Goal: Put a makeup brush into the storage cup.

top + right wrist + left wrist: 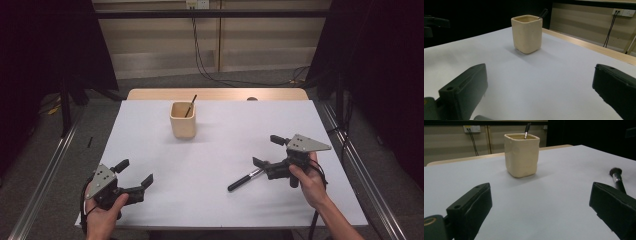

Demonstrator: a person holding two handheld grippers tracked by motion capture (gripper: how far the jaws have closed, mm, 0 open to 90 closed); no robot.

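A cream square cup [182, 121] stands on the white table top [215, 150], left of centre toward the back, with a thin dark handle [190, 106] leaning out of it. A black makeup brush [245, 179] lies flat at the right front, its bristle end close under my right gripper [268, 151]. That gripper is open and holds nothing. My left gripper [135, 172] is open at the front left corner. In the left gripper view, the cup [522, 155] is ahead and the brush [617, 178] lies past the right jaw. In the right gripper view, the cup [527, 33] stands ahead.
The table's wooden far edge [215, 94] borders a floor with cables [210, 75]. Metal rails [45, 180] run along both sides of the table. Dark curtains hang left and right. There is bare table between the cup and both grippers.
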